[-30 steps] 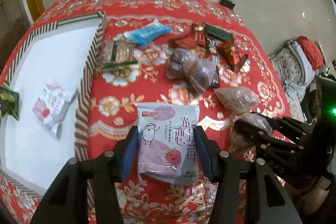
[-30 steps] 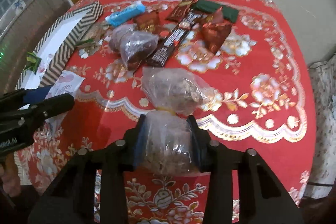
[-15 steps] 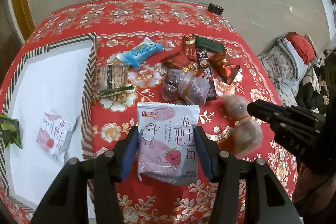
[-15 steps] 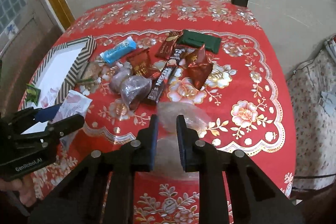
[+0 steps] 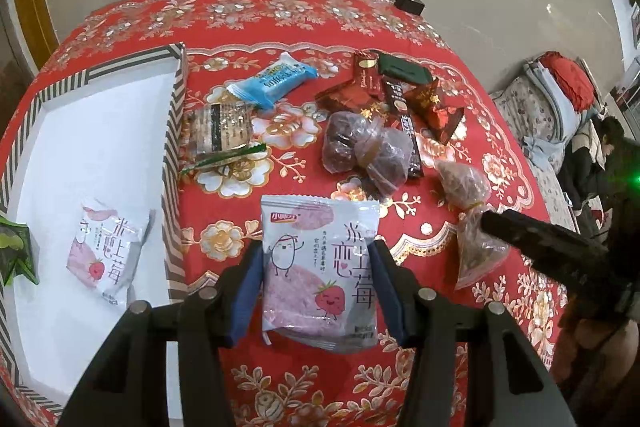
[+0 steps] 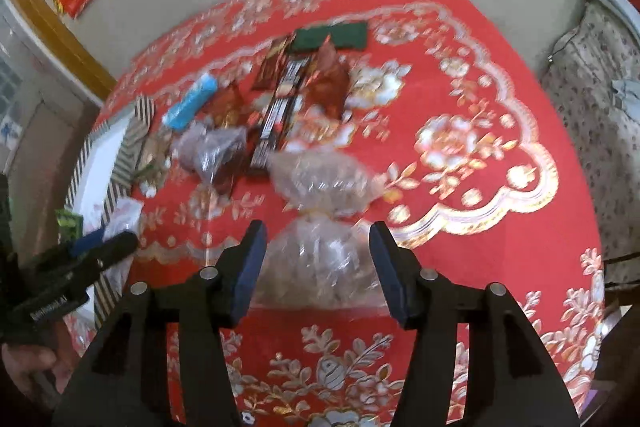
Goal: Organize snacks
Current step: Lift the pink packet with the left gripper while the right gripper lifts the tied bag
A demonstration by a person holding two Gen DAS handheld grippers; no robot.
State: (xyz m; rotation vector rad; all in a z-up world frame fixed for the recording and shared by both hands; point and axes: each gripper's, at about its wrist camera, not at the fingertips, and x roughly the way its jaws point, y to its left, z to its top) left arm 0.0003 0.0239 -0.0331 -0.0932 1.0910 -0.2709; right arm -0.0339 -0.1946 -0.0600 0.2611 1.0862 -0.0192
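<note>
The left claw [image 5: 316,281] is clenched on a glossy strawberry snack packet [image 5: 320,267] printed with Chinese writing. Left of it, a matching packet [image 5: 106,251] lies in the striped white box [image 5: 172,131]. The right claw [image 6: 316,267] is spread wide around a crinkly clear bag [image 6: 320,267], blurred, resting on the red floral worktop [image 6: 460,147].

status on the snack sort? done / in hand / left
Done: a strawberry packet and a green packet lie in the striped box. In hand: the left gripper holds a second strawberry packet; the right gripper is open around a clear twin bag. Left: blue packet, dark twin bag, red and brown wrappers.
</note>
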